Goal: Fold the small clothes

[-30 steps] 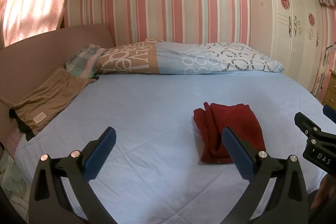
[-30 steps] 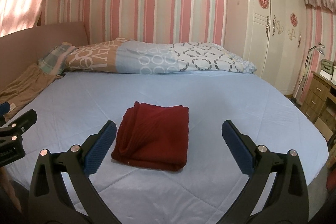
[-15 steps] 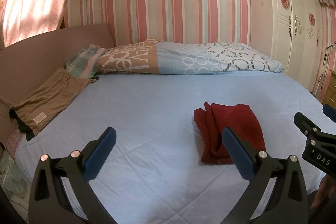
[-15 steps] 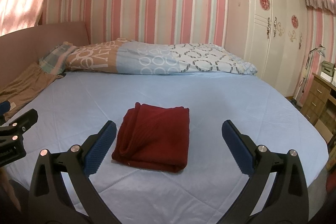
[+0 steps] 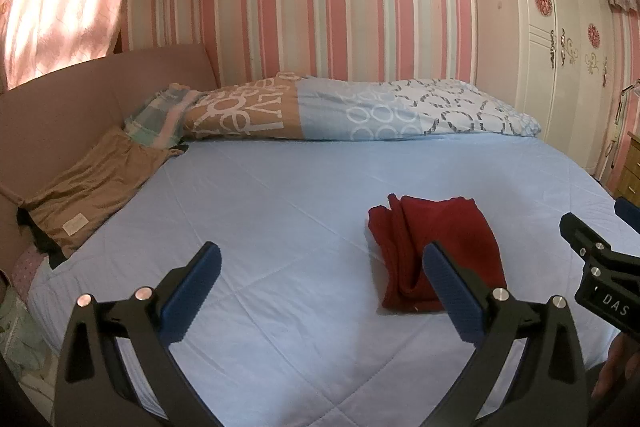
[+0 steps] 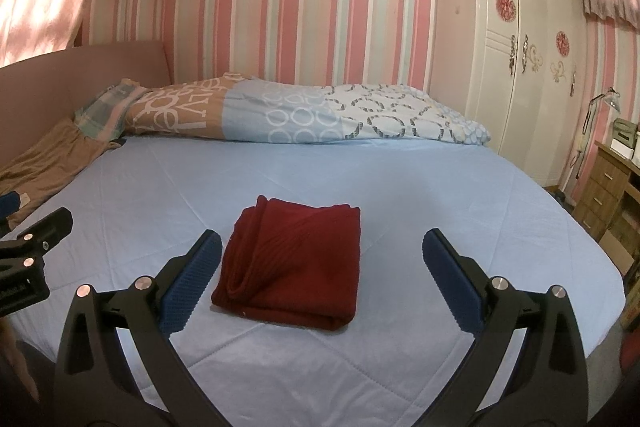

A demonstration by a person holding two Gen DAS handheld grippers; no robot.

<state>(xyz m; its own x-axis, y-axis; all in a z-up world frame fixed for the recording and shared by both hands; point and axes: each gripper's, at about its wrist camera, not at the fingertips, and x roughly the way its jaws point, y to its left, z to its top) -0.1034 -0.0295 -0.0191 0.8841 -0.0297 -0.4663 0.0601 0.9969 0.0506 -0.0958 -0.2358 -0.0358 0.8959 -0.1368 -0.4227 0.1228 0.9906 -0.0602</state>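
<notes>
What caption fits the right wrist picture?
Open right hand-held gripper poised over a folded dark red knit garment on a pale blue quilted bed.

Each claw (image 5: 320, 291) has black arms, silver screws, ribbed blue pads (image 6: 192, 283).

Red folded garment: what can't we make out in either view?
- Dark red folded knit garment: near right corner hidden in left wrist view by the left gripper finger.
- Underside and inner layers: hidden in both views by its own folds.
- Garment type: not discernible in right wrist view.
</notes>
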